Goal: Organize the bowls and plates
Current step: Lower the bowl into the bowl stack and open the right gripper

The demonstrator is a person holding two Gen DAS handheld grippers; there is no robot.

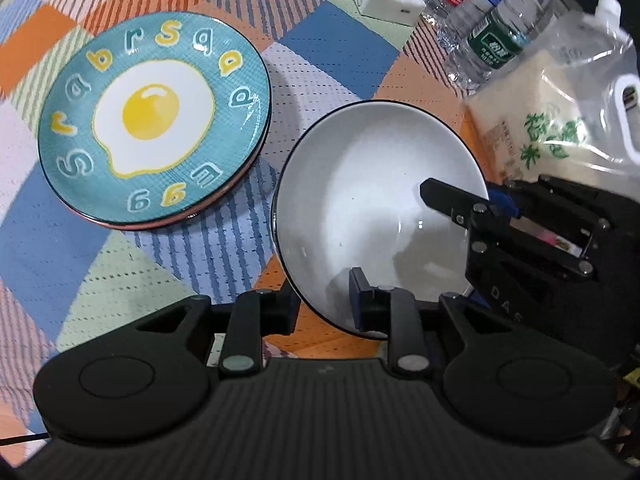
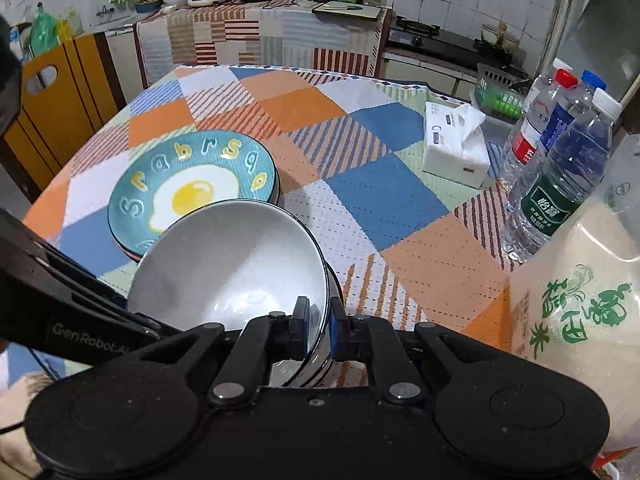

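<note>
A white bowl [image 1: 372, 200] with a dark rim is held tilted above the patchwork tablecloth. My left gripper [image 1: 324, 300] is shut on its near rim, one finger inside and one outside. My right gripper [image 2: 320, 332] is shut on the bowl's rim [image 2: 228, 264] at the other side; its fingers [image 1: 452, 196] show in the left wrist view. A stack of teal plates with a fried-egg print [image 1: 154, 120] lies on the cloth left of the bowl, also in the right wrist view [image 2: 192, 192].
Several water bottles [image 2: 560, 184] and a tissue box [image 2: 456, 148] stand at the table's right. A large bag of rice [image 2: 572, 312] lies near right. A yellow chair [image 2: 60, 96] and kitchen counter sit beyond the table.
</note>
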